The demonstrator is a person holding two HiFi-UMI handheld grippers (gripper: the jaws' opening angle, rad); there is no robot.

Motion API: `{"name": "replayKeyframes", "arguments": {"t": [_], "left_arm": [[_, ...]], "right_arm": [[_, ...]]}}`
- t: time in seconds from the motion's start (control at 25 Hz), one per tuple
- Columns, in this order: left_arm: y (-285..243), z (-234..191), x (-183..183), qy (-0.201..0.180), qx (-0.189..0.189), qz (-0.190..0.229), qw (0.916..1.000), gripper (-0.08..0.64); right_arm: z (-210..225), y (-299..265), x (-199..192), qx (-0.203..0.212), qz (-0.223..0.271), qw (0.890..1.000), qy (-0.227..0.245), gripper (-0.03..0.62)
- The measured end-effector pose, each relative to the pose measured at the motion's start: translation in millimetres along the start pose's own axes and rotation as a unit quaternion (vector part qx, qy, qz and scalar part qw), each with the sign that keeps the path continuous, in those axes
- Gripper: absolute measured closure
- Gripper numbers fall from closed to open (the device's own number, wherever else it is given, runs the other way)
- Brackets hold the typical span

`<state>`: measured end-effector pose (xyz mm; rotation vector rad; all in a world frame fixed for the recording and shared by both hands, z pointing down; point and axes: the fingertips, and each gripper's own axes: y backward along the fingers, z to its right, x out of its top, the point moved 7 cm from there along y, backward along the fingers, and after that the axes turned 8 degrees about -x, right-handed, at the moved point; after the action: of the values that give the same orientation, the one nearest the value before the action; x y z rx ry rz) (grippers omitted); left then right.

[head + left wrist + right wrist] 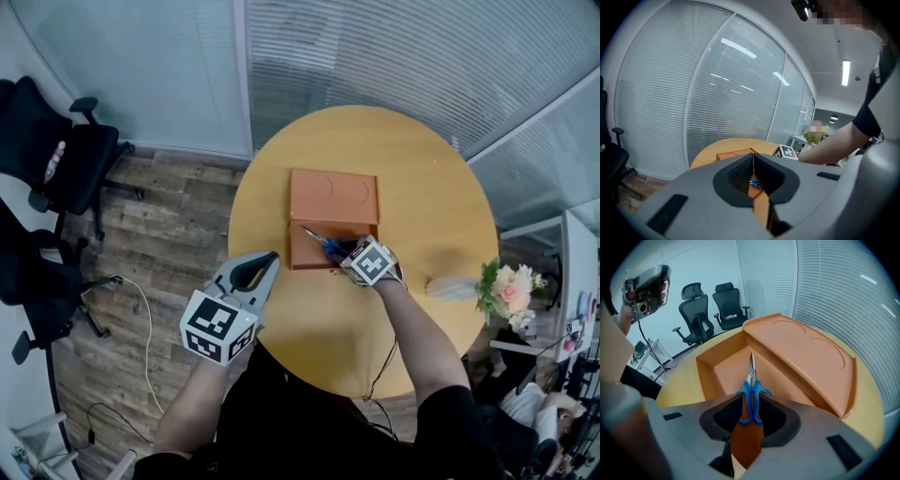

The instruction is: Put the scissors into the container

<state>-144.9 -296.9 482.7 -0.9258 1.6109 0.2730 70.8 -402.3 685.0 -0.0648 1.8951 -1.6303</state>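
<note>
R. gripper (751, 406): jaws closed on blue handles of scissors (751, 389). Blades shut, pointed fwd over open compartment of orange container (707, 373); contact w/ its floor not determinable. Raised lid panel (806, 357) w/ two curved grooves seen at right. Container set on yellow table (677, 380). Two black office chairs (696, 315) noted beyond.

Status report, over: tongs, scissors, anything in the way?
Right tongs shut on scissors, blades over the open container. Left tongs shut, empty, near table edge. Nothing blocking the drop.

Blue-handled scissors (751, 400), orange container (707, 377), yellow table (441, 216), black office chairs (696, 315)
</note>
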Motion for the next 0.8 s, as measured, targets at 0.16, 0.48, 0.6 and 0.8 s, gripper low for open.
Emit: {"name": "replayKeyframes", "arguments": {"t": [0.16,0.48,0.6,0.8], "left_arm": [[-1,0,4,-0.006,-0.011,0.002,0.9999,0.545],[2,7,26,-0.029,-0.047,0.010,0.9984,0.545],[-4,14,38,-0.045,-0.070,0.018,0.9964,0.545],[-15,33,61,-0.073,-0.097,0.024,0.9922,0.545]], "right_arm": [[3,16,3,-0.026,0.019,0.999,-0.013,0.474],[9,94,14,-0.081,0.109,0.987,-0.091,0.488],[11,132,13,-0.106,0.157,0.975,-0.118,0.489],[7,198,5,-0.143,0.252,0.943,-0.165,0.515]]}}
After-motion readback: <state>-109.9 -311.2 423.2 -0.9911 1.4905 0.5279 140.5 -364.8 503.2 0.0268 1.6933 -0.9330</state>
